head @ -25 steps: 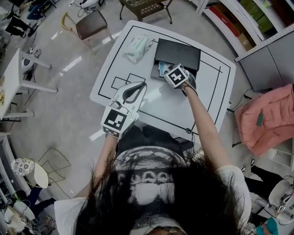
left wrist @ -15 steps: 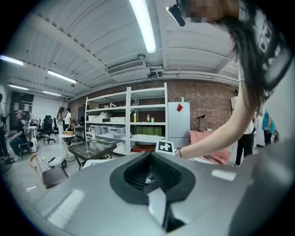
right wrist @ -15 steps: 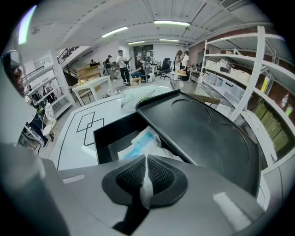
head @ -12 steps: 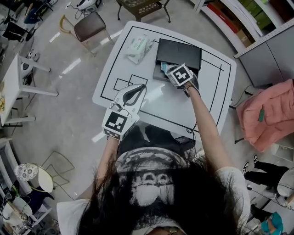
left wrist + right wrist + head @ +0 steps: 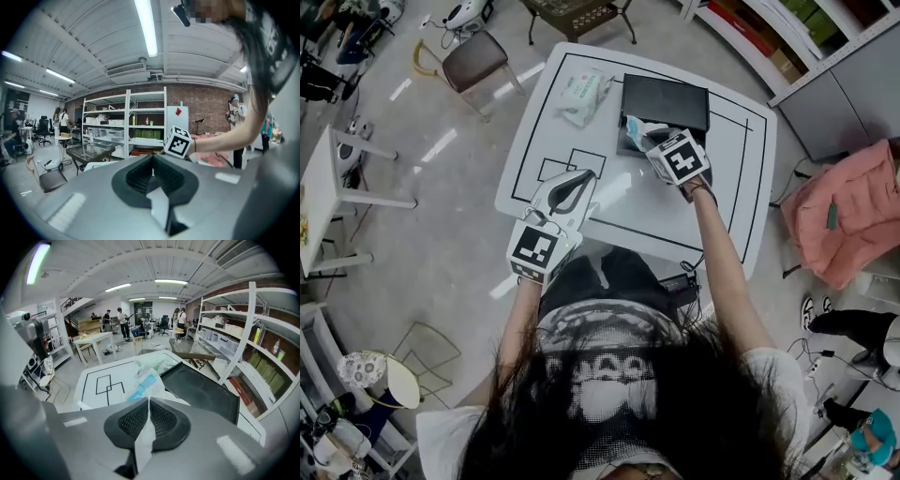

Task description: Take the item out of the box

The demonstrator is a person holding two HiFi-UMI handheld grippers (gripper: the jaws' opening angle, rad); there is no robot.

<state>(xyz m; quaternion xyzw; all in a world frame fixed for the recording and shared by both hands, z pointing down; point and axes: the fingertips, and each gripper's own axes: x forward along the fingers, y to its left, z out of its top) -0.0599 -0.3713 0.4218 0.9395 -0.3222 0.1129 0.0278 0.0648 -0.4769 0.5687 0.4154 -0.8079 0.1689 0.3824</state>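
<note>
Plastic packet [image 5: 143, 384] now sits pinched in the right gripper [image 5: 149, 405], whose jaws, wide a second ago, are closing on it at the box [image 5: 667, 99] edge; lifting it clear should finish. Left gripper [image 5: 152, 169], jaws together and empty, waits near the box

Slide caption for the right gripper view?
The right gripper, jaws closing on a white-and-blue packet; black box and white table beyond.

On white table [image 5: 712, 211]: black box [image 5: 666, 99], wipes pack [image 5: 583, 95] beside. Jaws of right gripper [image 5: 659, 141] closing on blue-white packet [image 5: 638, 127] at box's near edge.
</note>
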